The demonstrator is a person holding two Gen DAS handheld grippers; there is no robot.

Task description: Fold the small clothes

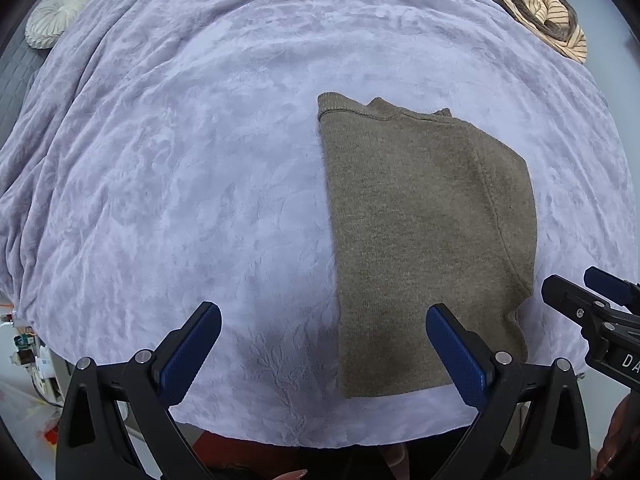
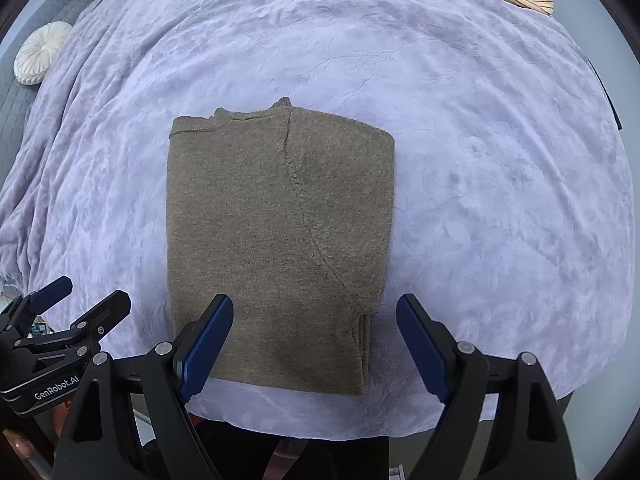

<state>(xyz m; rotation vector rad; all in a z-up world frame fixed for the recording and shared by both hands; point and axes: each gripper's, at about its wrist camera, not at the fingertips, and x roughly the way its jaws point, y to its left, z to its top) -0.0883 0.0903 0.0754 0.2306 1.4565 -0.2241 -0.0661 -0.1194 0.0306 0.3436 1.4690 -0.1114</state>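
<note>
Your folded brown knit sweater (image 2: 276, 240) lies flat on the lavender plush blanket (image 2: 480, 160), near the blanket's front edge, collar end pointing away from you and hem end toward you. It forms a compact upright rectangle; a curved sleeve seam runs down its right half, and layered edges show at its lower right corner.

Your right gripper (image 2: 314, 344) hangs above the hem end of the sweater with its blue-padded tongs spread wide. Nothing is pinched: the left pad sits over the knit, the right pad over bare blanket just beside the sweater's right edge.

Your left gripper (image 1: 324, 352) hangs over the sweater's lower left corner, tongs likewise spread and empty; one pad is over bare blanket to the left of the sweater, the other over the knit.

Well beyond the sweater, at the blanket's far right corner, sits a heap of striped cream and brown clothes (image 1: 544, 8). A round white pleated cushion (image 1: 56, 12) rests far to the sweater's left, off the blanket, on grey quilted fabric
</note>
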